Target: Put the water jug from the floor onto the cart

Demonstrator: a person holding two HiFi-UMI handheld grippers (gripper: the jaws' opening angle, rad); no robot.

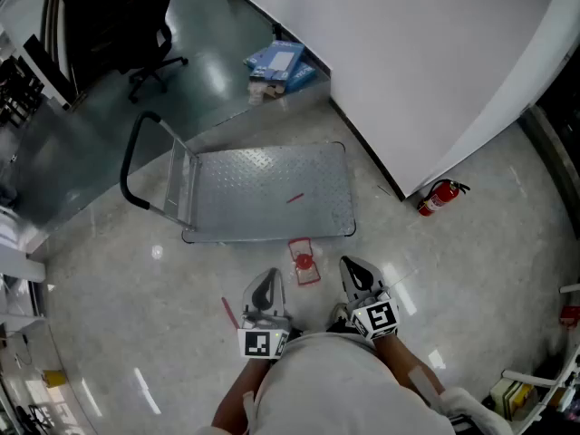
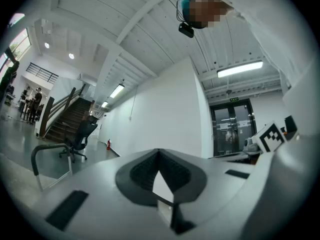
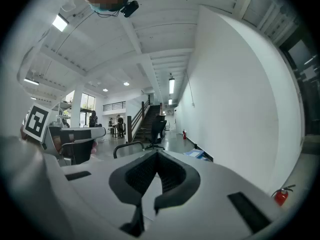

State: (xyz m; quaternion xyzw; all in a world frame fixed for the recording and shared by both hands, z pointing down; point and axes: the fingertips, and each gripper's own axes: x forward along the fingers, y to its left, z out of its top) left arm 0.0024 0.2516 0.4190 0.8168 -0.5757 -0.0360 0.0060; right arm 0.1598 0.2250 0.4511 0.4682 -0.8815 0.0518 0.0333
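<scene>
The flat metal cart (image 1: 272,193) stands on the floor ahead of me, its deck bare and its black push handle (image 1: 131,161) at the left. No water jug shows in any view. My left gripper (image 1: 268,275) and right gripper (image 1: 352,263) are held close to my body, side by side, just short of the cart's near edge. Both point level toward the cart. In the left gripper view the left gripper (image 2: 159,153) has its jaws closed tip to tip with nothing between them. The right gripper (image 3: 157,154) is shut and empty too.
A red tape mark (image 1: 304,261) lies on the floor between the grippers and the cart. A fire extinguisher (image 1: 439,196) stands at the white wall's corner on the right. Blue boxes (image 1: 276,62) lie by the wall beyond the cart, and an office chair (image 1: 149,53) is at the far left.
</scene>
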